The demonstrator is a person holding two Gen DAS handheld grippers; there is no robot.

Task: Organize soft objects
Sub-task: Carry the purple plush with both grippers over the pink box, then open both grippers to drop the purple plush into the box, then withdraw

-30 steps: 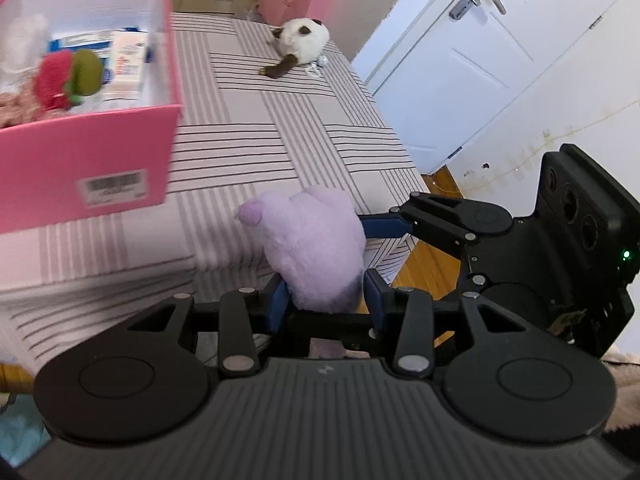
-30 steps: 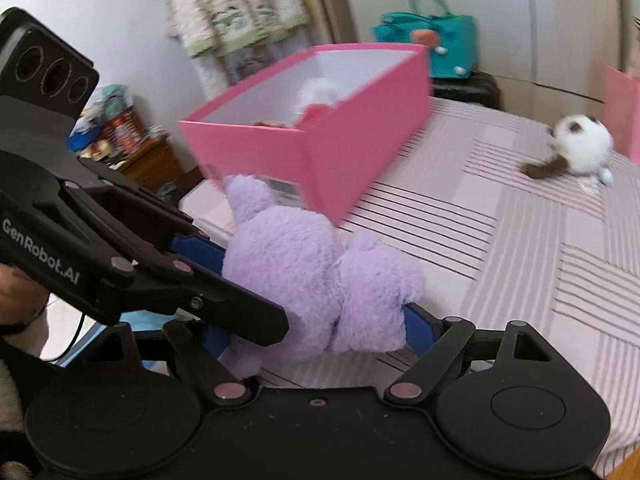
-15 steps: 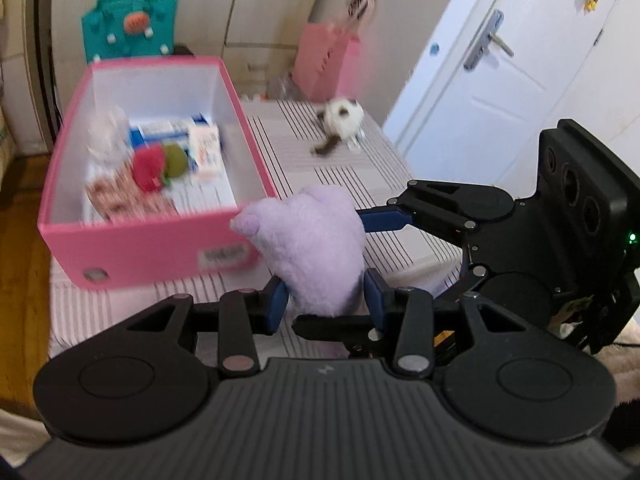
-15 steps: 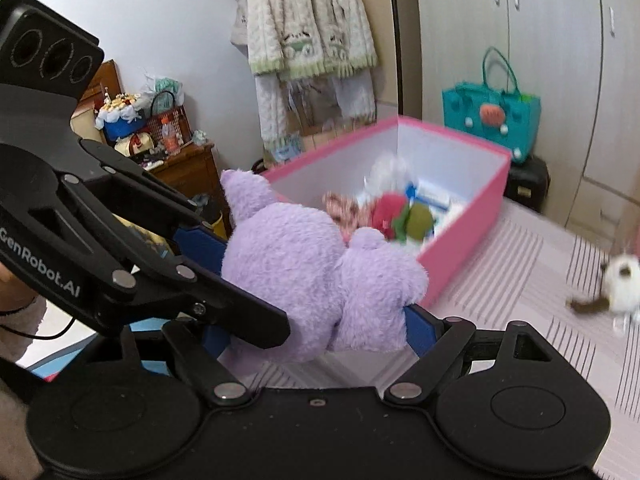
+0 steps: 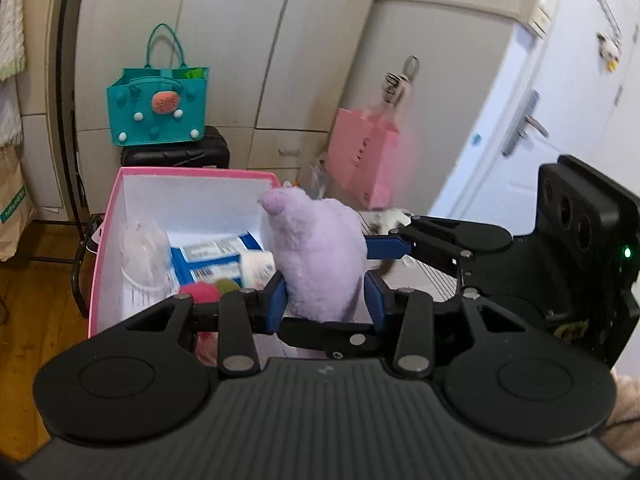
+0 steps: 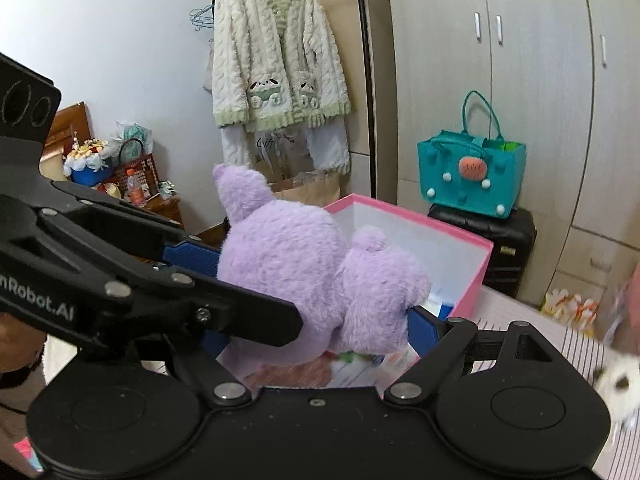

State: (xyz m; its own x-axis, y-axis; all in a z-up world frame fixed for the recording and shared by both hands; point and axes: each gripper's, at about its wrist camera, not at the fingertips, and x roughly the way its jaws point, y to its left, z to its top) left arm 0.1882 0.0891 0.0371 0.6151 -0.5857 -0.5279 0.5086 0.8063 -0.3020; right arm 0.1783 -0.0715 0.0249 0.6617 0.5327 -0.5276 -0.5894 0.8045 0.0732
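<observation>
Both grippers are shut on one purple plush toy (image 5: 320, 256), which also shows in the right wrist view (image 6: 316, 276). My left gripper (image 5: 324, 300) squeezes its lower part. My right gripper (image 6: 316, 328) pinches it from the other side. The toy is held in the air above the open pink box (image 5: 108, 216), seen also in the right wrist view (image 6: 476, 276). The box holds a red and green soft toy (image 5: 208, 288), blue-and-white packets (image 5: 212, 252) and a white bag (image 5: 144, 252). A white and brown plush (image 6: 620, 384) lies on the striped bed.
A teal tote bag (image 5: 158, 108) sits on a black case (image 5: 176, 152) behind the box. A pink bag (image 5: 364, 156) stands by the white door (image 5: 552, 128). A knitted cardigan (image 6: 276, 60) hangs on the wall. The striped bedspread (image 6: 560, 344) lies right of the box.
Both grippers have lifted the purple plush from the bed's front edge and carried it up and over the pink box. The views now look down into the box.
</observation>
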